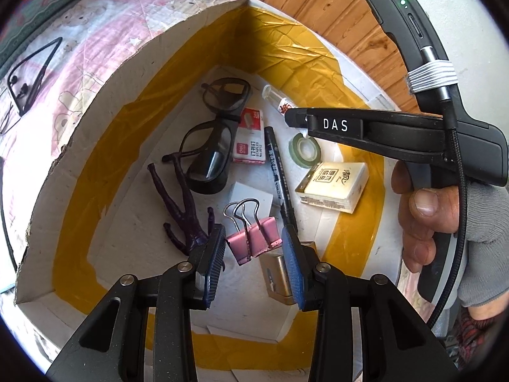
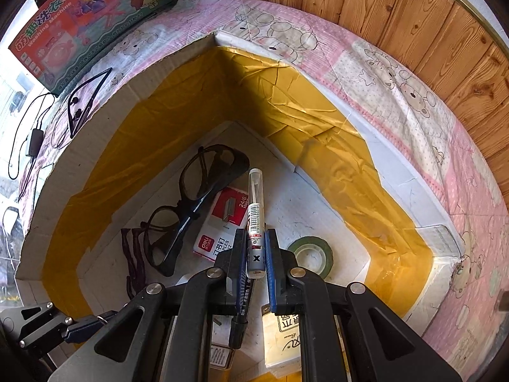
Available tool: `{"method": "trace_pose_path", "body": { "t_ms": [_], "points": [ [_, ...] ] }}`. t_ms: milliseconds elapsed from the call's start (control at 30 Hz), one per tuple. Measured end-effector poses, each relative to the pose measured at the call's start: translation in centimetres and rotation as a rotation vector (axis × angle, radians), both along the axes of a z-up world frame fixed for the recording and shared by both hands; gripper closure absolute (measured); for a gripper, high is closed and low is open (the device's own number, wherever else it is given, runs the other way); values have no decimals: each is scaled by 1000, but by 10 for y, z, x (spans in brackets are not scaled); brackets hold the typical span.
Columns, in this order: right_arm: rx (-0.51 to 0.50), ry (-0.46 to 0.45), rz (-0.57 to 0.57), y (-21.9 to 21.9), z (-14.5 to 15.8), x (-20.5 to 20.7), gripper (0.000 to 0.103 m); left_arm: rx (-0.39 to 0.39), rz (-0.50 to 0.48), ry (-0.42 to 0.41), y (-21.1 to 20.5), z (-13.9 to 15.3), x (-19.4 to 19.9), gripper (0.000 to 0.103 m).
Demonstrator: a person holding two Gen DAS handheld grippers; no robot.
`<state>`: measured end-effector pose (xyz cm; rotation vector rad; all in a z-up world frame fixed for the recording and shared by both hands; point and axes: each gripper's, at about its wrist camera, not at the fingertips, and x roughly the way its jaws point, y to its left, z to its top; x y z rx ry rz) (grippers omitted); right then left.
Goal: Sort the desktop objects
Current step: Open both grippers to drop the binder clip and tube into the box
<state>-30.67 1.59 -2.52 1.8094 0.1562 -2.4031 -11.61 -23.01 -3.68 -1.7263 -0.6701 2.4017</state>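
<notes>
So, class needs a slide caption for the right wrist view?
Right gripper clamps a clear-capped pen above a taped cardboard box holding glasses, staples and tape roll.

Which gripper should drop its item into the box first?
Right. The right gripper is shut on the clear-capped pen, low inside the box. The left gripper only straddles the pink binder clip.

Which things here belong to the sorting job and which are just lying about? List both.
Job:
pink binder clip between the left gripper's fingers
pen held in the right gripper
glasses
staples box
marker
tape roll
box

Lying about:
earphones
toy carton
bedsheet
</notes>
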Motion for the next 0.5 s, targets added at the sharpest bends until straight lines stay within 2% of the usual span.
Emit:
{"method": "trace_pose_path", "body": {
  "t_ms": [200,500],
  "points": [
    [7,-6,-22,0,1,-4,89,17,10,-8,-2,-1,-2,60],
    [15,-13,-17,-1,8,6,87,-12,7,5,-2,5,-1,58]
  ]
}}
